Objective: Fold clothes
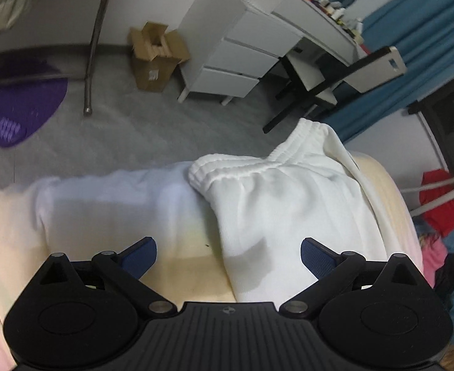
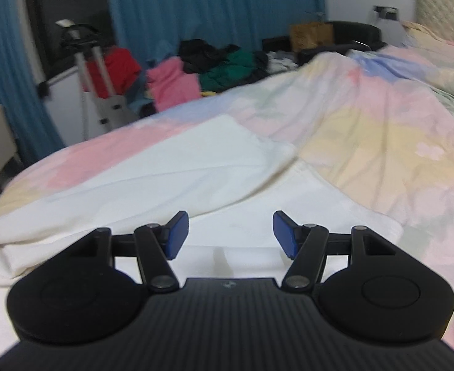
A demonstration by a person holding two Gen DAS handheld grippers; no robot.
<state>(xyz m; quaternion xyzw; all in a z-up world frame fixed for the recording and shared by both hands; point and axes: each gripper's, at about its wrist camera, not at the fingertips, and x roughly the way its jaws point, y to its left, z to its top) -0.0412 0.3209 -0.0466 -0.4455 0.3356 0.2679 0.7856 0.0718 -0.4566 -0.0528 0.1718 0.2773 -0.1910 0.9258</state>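
White trousers (image 1: pixel 276 204) spread flat on the bed (image 2: pixel 366 142), waistband at the bed edge, left gripper (image 1: pixel 228 258) spread and empty above them, right gripper (image 2: pixel 230 233) likewise spread, empty.

No text, number or brand can be read anywhere. The cardboard box (image 1: pixel 154 58), left of the white drawer unit (image 1: pixel 233 58), bears a pale label too blurred to make out, and each gripper body carries only a tiny round emblem.
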